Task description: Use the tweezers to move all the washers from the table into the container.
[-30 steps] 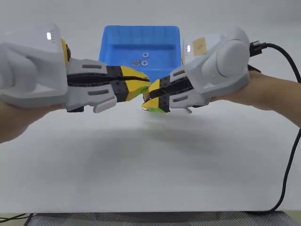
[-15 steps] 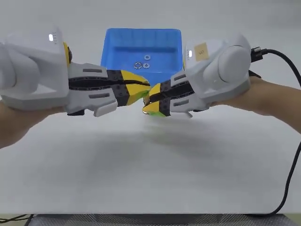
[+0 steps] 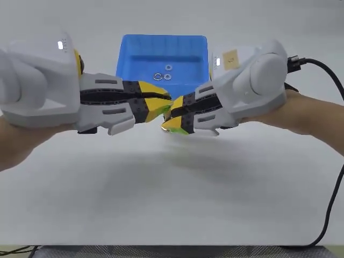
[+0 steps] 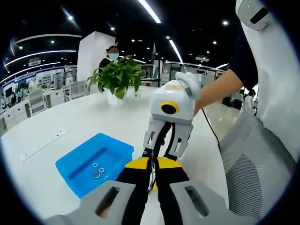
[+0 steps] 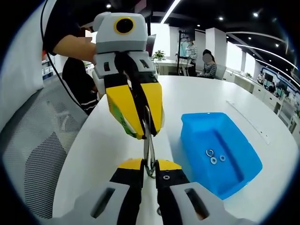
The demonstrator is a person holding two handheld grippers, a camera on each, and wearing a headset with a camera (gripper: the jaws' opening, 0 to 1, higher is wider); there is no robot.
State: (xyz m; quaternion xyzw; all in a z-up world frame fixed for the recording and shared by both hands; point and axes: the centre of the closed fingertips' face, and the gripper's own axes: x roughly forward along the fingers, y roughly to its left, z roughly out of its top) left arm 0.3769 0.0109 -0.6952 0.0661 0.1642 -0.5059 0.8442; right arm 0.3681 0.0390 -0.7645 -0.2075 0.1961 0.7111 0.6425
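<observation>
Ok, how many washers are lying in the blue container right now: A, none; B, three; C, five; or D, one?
B: three washers lie close together on the floor of the blue container, countable in the head view and both gripper views.

**Plastic, metal and mesh surfaces showing at the workbench**

In the head view, the table [image 3: 172, 188] is looking smooth, white and matt. At twelve o'clock, the blue container [image 3: 161, 40] is showing as smooth plastic with a slight sheen. The washers [image 3: 163, 75] inside it are glinting like bare metal. The left gripper [image 3: 164, 106] at nine o'clock and the right gripper [image 3: 170, 115] at three o'clock are wearing smooth white plastic shells, with black and yellow matt jaws. A pale, paper-like label [image 3: 230, 58] is sitting on the right shell. In the right gripper view, the thin tweezers [image 5: 149, 150] are shining as polished metal. At eight o'clock there, a grey chair back [image 5: 33, 154] is looking like rough woven mesh.
</observation>
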